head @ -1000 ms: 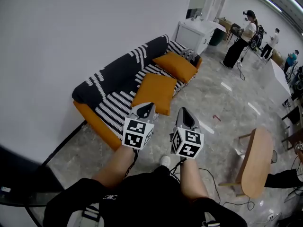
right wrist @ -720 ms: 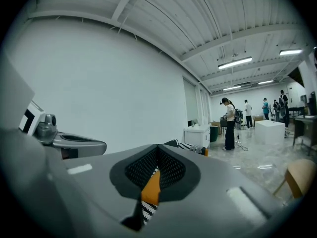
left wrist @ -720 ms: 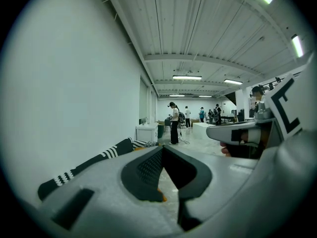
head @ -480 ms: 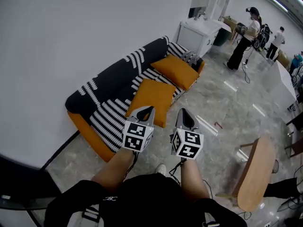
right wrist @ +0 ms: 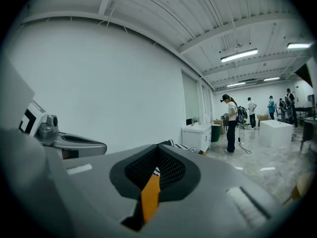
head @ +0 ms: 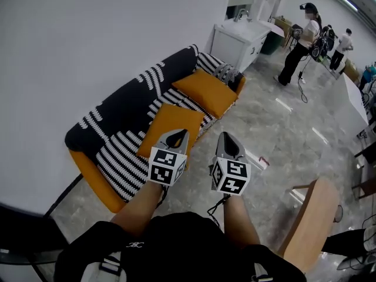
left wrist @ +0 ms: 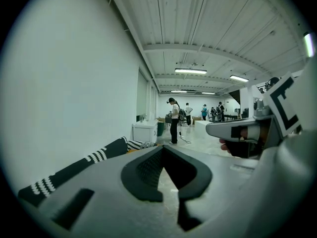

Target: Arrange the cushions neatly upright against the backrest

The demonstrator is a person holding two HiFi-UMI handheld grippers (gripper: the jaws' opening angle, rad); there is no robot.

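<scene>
A sofa (head: 126, 107) with a black and white striped cover and an orange base stands along the white wall. Two orange cushions lie flat on its seat, the nearer cushion (head: 173, 125) just beyond my left gripper and the farther cushion (head: 205, 90) towards the sofa's far end. A small striped cushion (head: 226, 73) sits at that far end. My left gripper (head: 178, 136) and right gripper (head: 229, 140) are held side by side in the air, short of the sofa, both shut and empty. In the left gripper view the striped backrest (left wrist: 74, 170) shows low at left beside the shut left gripper (left wrist: 166, 150).
A white sink cabinet (head: 241, 40) stands past the sofa's far end. A wooden table (head: 308, 222) is at the lower right, over cables on the marble floor. Several people (head: 299, 43) stand at the back near a white counter (head: 352, 107).
The person has walked closer to the sofa, carrying both shut grippers forward. The sofa and cushions now sit lower and further left in the head view.
</scene>
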